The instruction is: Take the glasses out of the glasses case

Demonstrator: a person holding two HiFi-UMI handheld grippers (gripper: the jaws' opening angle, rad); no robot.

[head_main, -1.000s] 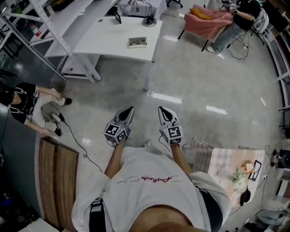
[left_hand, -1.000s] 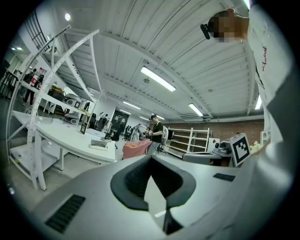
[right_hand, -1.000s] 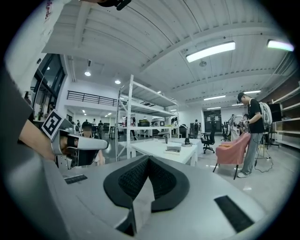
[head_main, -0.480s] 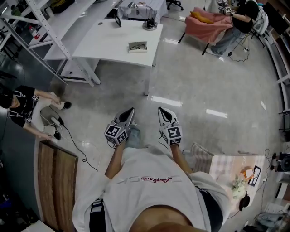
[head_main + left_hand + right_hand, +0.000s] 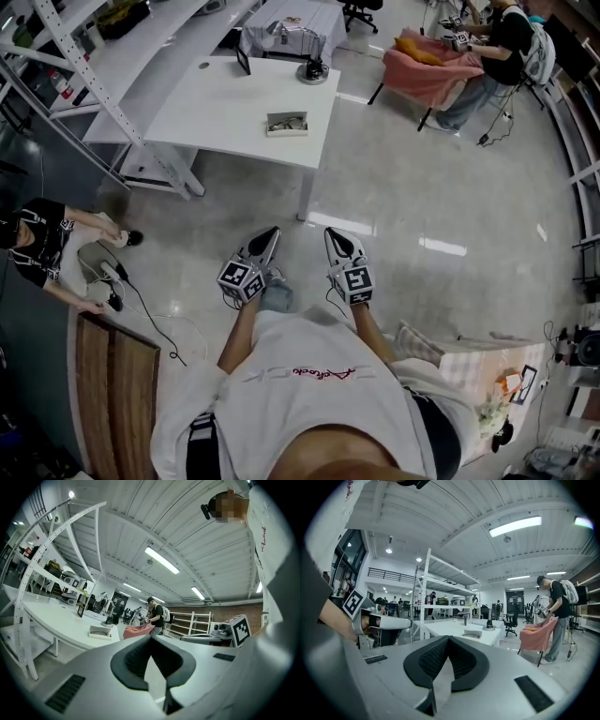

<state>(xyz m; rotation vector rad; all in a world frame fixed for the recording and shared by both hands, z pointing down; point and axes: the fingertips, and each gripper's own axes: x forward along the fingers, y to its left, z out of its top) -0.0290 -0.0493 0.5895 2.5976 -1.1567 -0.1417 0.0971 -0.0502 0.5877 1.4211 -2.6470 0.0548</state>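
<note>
Head view: left gripper (image 5: 265,236) and right gripper (image 5: 336,238) both clenched, nothing between jaws. Glasses case (image 5: 286,123) on white table (image 5: 225,103), well ahead of both tips. Contents too small to confirm. Judged: glasses light, fragile, lenses slippery; best gripped gently at bridge or temple.

I log a white table (image 5: 234,103), pale grey glossy floor (image 5: 422,206) and pink cover (image 5: 427,61). The left gripper (image 5: 271,231) and right gripper (image 5: 330,232) have light grey bodies, black pads (image 5: 436,660) and black-and-white square markers. Brown wood-grain board (image 5: 117,375); white shirt (image 5: 309,412).
</note>
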